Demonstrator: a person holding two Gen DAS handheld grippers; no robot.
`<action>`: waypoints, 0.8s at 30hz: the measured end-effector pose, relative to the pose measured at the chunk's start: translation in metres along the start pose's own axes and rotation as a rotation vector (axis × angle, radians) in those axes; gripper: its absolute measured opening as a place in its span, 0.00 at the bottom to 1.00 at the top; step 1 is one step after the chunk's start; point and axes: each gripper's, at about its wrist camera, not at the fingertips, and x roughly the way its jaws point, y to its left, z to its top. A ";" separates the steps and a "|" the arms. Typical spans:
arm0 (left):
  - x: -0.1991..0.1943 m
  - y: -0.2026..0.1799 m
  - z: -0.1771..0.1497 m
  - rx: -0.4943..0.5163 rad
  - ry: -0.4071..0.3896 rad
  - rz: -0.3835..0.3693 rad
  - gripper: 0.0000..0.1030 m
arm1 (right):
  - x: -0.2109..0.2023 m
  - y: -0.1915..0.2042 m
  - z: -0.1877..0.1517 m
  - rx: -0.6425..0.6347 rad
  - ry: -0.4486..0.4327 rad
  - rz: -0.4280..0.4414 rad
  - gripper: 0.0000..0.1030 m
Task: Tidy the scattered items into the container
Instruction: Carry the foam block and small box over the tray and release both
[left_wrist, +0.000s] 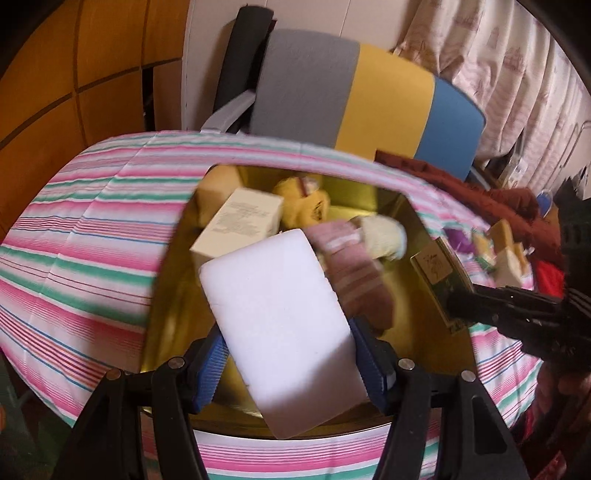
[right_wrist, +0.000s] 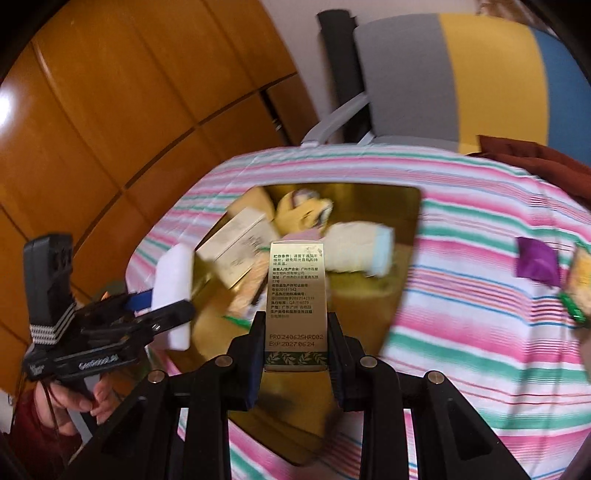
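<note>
Gold and gleaming, the tin (left_wrist: 402, 325) sits mid-table on the striped cloth (left_wrist: 74, 258), already holding a cream box (left_wrist: 240, 225), a yellow plush (left_wrist: 306, 203), a pink sock (left_wrist: 351, 273) and a pale roll (left_wrist: 384, 236). Left gripper (left_wrist: 291, 354) hangs over the tin's near edge, pads spread wide on a white sponge (left_wrist: 280, 325); right gripper (right_wrist: 295, 354) is clamped tight on a slim gold carton (right_wrist: 297, 295) above the tin. Purple packet (right_wrist: 535, 262) and other bits lie out by the cloth's right edge.
</note>
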 end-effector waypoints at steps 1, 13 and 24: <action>0.003 0.004 0.000 0.007 0.016 -0.001 0.63 | 0.007 0.006 -0.001 -0.001 0.017 0.010 0.29; 0.029 0.028 -0.002 0.020 0.120 0.072 0.69 | 0.070 0.040 -0.004 0.034 0.122 0.059 0.29; 0.014 0.043 -0.001 -0.125 0.079 -0.012 0.72 | 0.078 0.051 -0.008 0.036 0.138 0.103 0.36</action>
